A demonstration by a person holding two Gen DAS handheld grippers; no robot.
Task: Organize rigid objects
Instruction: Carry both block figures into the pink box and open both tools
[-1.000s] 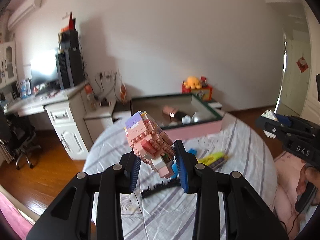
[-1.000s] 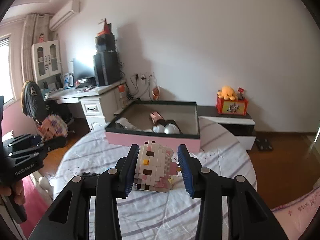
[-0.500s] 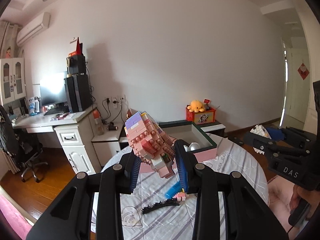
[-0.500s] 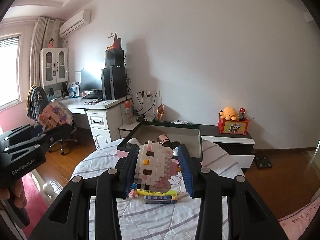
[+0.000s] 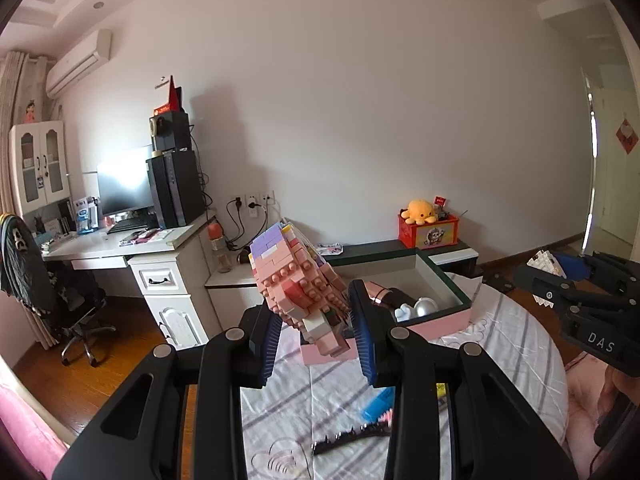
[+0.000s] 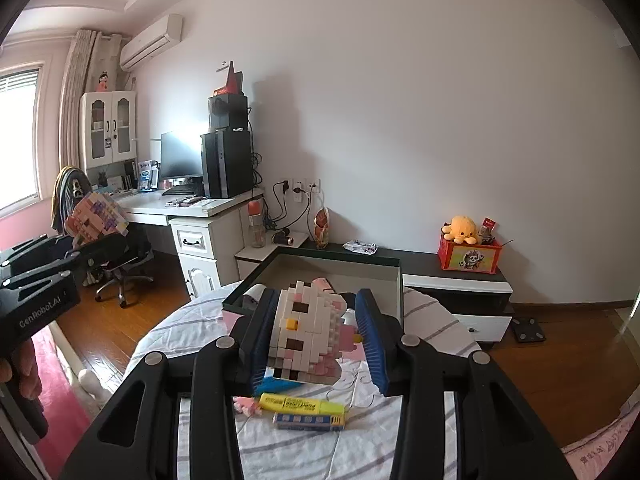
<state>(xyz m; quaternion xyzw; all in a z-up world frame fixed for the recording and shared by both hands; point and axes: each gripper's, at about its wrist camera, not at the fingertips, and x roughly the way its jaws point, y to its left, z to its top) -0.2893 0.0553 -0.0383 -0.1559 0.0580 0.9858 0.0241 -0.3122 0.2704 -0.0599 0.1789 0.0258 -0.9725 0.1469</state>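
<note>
Above the round desk (image 5: 500, 344) with its striped cloth, both claws hang in the air, each clamped on a brick-built figure.

Left claw (image 5: 316, 332): its blue pads press on the lower part of a pink brick figure (image 5: 298, 280) with a lilac top, which tilts over toward the left finger and stands well clear of the cloth. From the right wrist view the same figure shows small at the far left, held up in front of the office chair (image 6: 116, 264).

Right claw (image 6: 316, 336): its pads grip a white cat-face brick figure (image 6: 308, 330) from both sides — pale pink base, dark eye blocks, yellow nose — also off the cloth. In the left wrist view only a white corner of it peeks from that claw at the right edge.

Behind both figures sits an open pink box (image 5: 452, 316) with a dark green rim, on the far part of the desk. Inside lie a pink-and-black cylinder (image 5: 386, 294), a silver rounded piece (image 5: 426, 305) and something white just beside it.

On the cloth below the right claw lie a yellow highlighter (image 6: 302, 404) and a blue-and-yellow bar (image 6: 308, 421), touching side by side, with a small pink piece (image 6: 246, 405) at their left end. Nearer the left claw are a blue item (image 5: 378, 402) and a black comb (image 5: 350, 434) — apart from each other.

A person's hand (image 6: 18, 364) holds the left claw's handle at the picture's edge.
</note>
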